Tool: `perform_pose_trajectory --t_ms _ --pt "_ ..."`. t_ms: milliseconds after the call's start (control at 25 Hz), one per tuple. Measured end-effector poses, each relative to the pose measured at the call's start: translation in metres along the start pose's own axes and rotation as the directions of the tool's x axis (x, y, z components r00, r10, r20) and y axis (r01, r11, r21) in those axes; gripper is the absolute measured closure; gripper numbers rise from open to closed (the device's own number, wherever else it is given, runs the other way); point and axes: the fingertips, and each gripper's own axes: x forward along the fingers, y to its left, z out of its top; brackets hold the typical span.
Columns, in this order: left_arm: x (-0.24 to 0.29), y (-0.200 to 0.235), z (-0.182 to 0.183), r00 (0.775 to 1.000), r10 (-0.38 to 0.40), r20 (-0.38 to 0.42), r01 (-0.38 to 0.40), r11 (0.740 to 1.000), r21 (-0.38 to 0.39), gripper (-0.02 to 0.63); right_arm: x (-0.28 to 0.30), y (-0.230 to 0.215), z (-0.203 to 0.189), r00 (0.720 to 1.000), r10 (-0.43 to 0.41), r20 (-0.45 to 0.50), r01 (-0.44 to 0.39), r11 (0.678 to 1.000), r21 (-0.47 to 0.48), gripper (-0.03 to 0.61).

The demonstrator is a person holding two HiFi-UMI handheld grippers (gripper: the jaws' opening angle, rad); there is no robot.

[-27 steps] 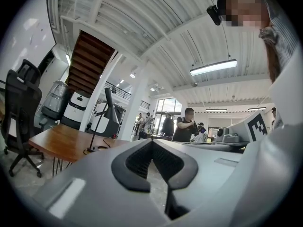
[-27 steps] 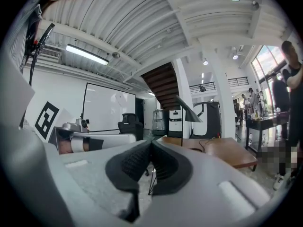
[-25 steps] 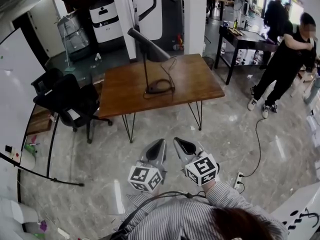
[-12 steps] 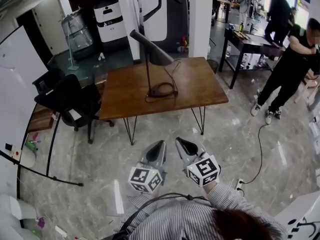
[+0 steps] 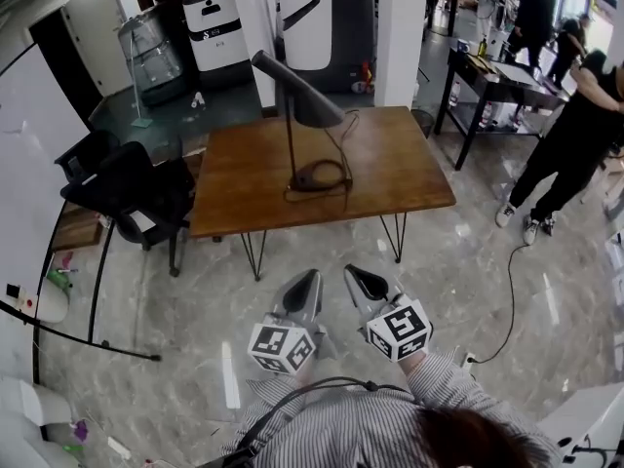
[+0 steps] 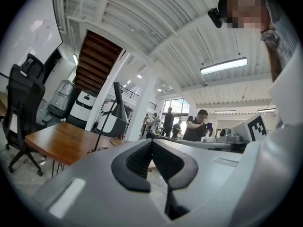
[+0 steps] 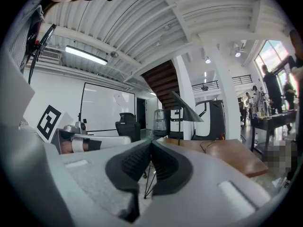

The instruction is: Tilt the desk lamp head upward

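Observation:
A dark desk lamp stands on a brown wooden table; its cone-shaped head slopes down to the right on a thin stem above a round base with a looped cord. The lamp head also shows in the left gripper view and the lamp head in the right gripper view. My left gripper and right gripper hover side by side over the floor, short of the table's near edge. Both are shut with nothing between the pads, left gripper and right gripper.
A black office chair stands left of the table. White machines and a white pillar stand behind it. A person in black bends near a dark side table at the right. A cable runs over the marble floor.
The table and lamp have drawn closer and lower in the head view as I moved toward them. Both grippers stay shut and side by side.

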Motion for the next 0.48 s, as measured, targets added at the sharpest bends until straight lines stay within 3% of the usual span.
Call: perform_pose_trajectory --t_ms 480 --pt "0.113 0.11 0.026 0.999 -0.034 -0.016 0.035 0.999 0.017 0.607 0.134 -0.084 0.015 0.999 -0.044 0.008 0.044 0.999 0.015 0.577"
